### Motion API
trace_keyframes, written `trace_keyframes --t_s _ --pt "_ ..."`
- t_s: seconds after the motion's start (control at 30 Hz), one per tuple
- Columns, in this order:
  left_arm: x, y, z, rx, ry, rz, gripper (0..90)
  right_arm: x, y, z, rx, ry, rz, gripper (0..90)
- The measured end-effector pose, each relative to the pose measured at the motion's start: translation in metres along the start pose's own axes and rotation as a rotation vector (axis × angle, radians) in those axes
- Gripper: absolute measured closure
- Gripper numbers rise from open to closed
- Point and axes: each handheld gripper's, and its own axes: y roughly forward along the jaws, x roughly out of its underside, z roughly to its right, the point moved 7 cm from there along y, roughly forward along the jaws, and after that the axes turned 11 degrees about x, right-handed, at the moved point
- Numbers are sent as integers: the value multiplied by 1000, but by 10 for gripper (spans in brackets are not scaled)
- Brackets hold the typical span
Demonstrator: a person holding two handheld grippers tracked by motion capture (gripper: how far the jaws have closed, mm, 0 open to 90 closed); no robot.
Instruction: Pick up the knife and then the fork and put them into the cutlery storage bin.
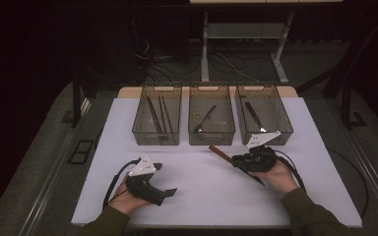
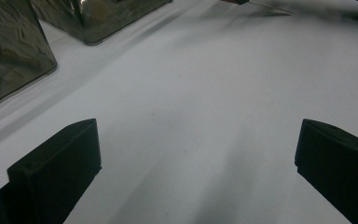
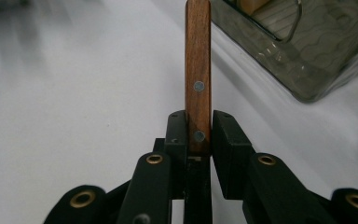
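Note:
My right gripper (image 1: 236, 160) is shut on a knife with a riveted wooden handle (image 3: 198, 70). The jaws clamp the handle near its lower rivet, where it meets the blade (image 3: 199, 135). In the high view the brown handle (image 1: 220, 153) sticks out up and left of the gripper, and the thin blade (image 1: 256, 178) runs back under the hand. The gripper hovers just in front of the gap between the middle and right bins. At the front left of the white mat, my left gripper (image 1: 163, 179) rests in the hand, open, with only bare mat between its jaws (image 2: 198, 135).
Three smoky clear bins stand in a row at the back of the white mat (image 1: 202, 191). The left bin (image 1: 156, 137) holds dark sticks. A utensil lies in the middle bin (image 1: 211, 138), and the right bin (image 1: 285, 135) holds another knife. Cables trail from both grippers.

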Motion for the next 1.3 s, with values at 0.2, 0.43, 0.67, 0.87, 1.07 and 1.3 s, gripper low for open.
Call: trace_keyframes --t_s 0.2,0.43,0.67,0.87,1.07,1.3 --pt "0 0 0 3 1 -4 0 -5 -4 1 -10 -6 18 766" --pt "0 1 1 4 0 -4 0 -11 -13 6 -2 10 38 766" --pt "0 1 1 5 0 -5 0 -19 -28 20 18 27 74 765" --pt "0 1 2 5 -3 -2 0 -23 -39 35 44 58 95 765" --pt "0 1 2 7 -1 -4 0 -31 -52 55 79 85 118 765" --pt "-1 1 2 8 0 -3 0 -53 -72 94 149 125 139 765"
